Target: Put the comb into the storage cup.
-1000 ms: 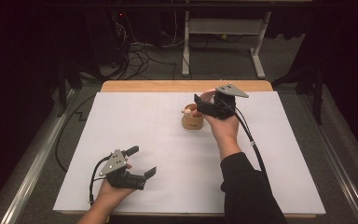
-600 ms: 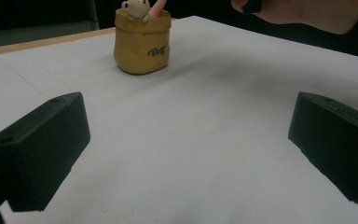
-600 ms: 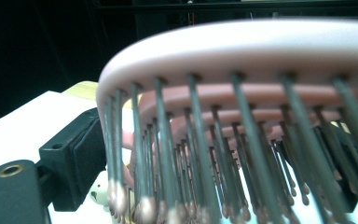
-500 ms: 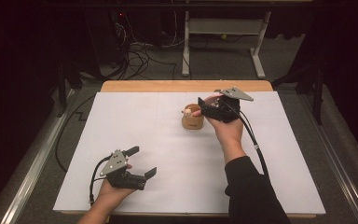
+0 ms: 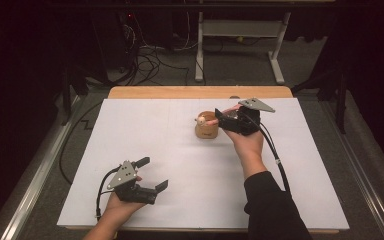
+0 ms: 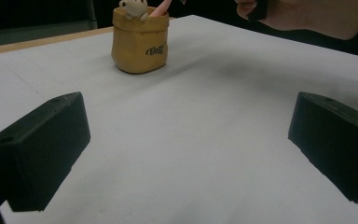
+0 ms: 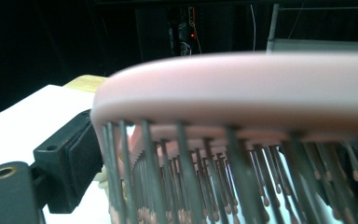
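Observation:
A tan pouch-shaped cup [image 5: 206, 131] [image 6: 140, 44] stands on the white sheet, with a small pale toy figure [image 6: 133, 7] at its rim. A pink hairbrush [image 7: 242, 88] lies bristles down between the jaws of my right gripper [image 5: 225, 119] [image 7: 214, 163]. Its left pad rests against the brush's edge, so the gripper is shut on the brush. The brush's pink far end [image 6: 160, 7] dips into the cup. My left gripper [image 5: 151, 173] [image 6: 186, 140] rests open near the front left of the sheet, nothing between its jaws.
The white sheet [image 5: 155, 130] covers a wooden table whose back edge [image 5: 155, 92] shows. Behind it are floor cables [image 5: 145, 60] and a desk frame's legs [image 5: 200, 50]. Metal rails run along both sides of the table.
The right gripper with the brush has shifted slightly right and toward me beside the cup. The left gripper has stayed where it was.

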A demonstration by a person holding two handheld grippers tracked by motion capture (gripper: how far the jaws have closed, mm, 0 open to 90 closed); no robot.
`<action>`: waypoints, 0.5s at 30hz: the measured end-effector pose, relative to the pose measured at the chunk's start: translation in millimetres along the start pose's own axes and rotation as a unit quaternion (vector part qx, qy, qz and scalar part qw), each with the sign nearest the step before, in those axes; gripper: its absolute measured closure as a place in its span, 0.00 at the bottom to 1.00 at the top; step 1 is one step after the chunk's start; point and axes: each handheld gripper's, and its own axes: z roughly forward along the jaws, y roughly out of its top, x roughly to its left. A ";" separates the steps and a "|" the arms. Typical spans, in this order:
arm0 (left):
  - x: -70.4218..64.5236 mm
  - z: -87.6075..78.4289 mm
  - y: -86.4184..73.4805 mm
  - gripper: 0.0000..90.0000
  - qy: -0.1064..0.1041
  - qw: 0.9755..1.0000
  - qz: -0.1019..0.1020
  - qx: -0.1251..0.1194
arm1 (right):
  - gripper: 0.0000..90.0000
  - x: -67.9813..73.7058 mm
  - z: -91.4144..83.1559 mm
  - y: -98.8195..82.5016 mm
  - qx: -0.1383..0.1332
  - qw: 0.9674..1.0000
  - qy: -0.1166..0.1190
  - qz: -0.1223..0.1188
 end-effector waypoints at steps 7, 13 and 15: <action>1.3 1.9 -0.4 0.00 0.002 1.000 -0.002 0.001 | 0.11 -1.3 -0.6 -2.1 0.001 1.000 0.004 -0.002; -0.7 1.2 -0.2 0.00 0.003 1.000 0.002 0.002 | 0.11 -0.6 -1.1 -2.1 0.002 1.000 0.003 -0.003; 0.0 0.7 -0.2 0.00 0.004 1.000 0.002 0.002 | 0.10 -0.5 -1.1 -2.4 0.003 1.000 0.003 -0.006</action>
